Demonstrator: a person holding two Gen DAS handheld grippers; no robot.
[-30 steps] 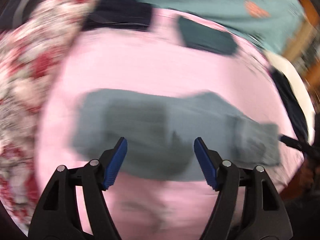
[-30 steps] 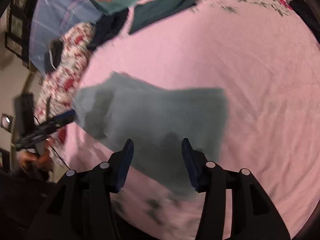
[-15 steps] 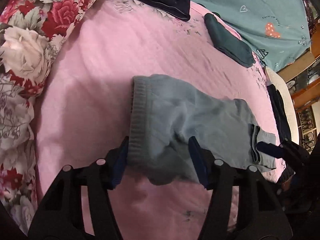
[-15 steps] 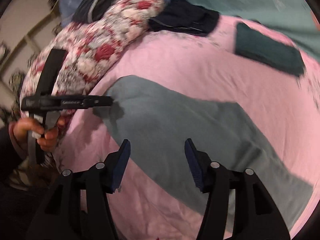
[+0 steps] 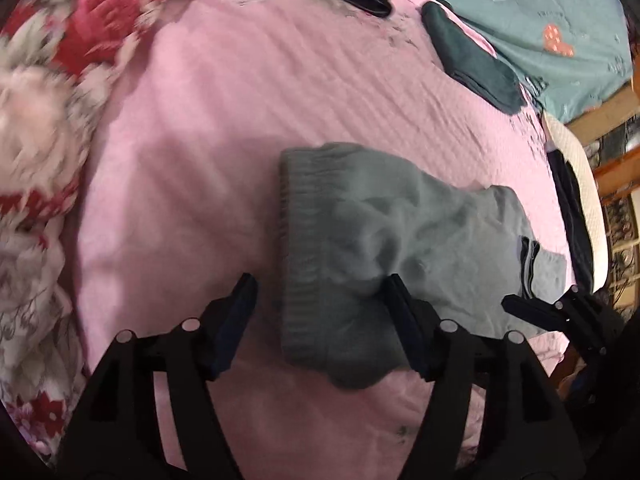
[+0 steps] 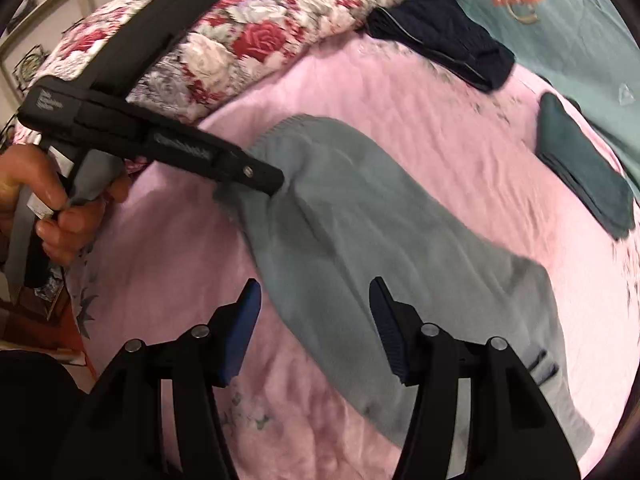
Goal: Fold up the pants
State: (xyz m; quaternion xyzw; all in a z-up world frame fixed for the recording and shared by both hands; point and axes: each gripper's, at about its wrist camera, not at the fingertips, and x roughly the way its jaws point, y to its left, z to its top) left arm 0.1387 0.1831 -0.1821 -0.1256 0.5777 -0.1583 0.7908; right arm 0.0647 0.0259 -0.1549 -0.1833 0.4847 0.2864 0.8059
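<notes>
Grey pants (image 5: 400, 240) lie stretched out on the pink sheet (image 5: 240, 100), ribbed waistband (image 5: 304, 240) to the left. My left gripper (image 5: 320, 320) straddles the waistband's near corner, its jaws narrowed but open. The right pad touches the cloth and the left pad stands clear of it. In the right wrist view a hand (image 6: 52, 208) holds the left gripper (image 6: 260, 172), tip on the waistband (image 6: 288, 136). My right gripper (image 6: 316, 320) hangs open over the pants (image 6: 380, 220), further along the leg. It also shows by the leg's end (image 5: 532, 312).
A floral quilt (image 6: 260, 32) lies bunched along the left of the bed. Dark navy clothes (image 6: 444, 48) and a folded dark teal garment (image 6: 584, 176) rest on the far side, beside a teal sheet (image 5: 540, 20). Wooden furniture (image 5: 616, 168) stands past the bed's right edge.
My left gripper came down onto the waistband and its jaws narrowed. My right gripper swung across and rolled, and now sits over the leg, with the left gripper and hand in its view.
</notes>
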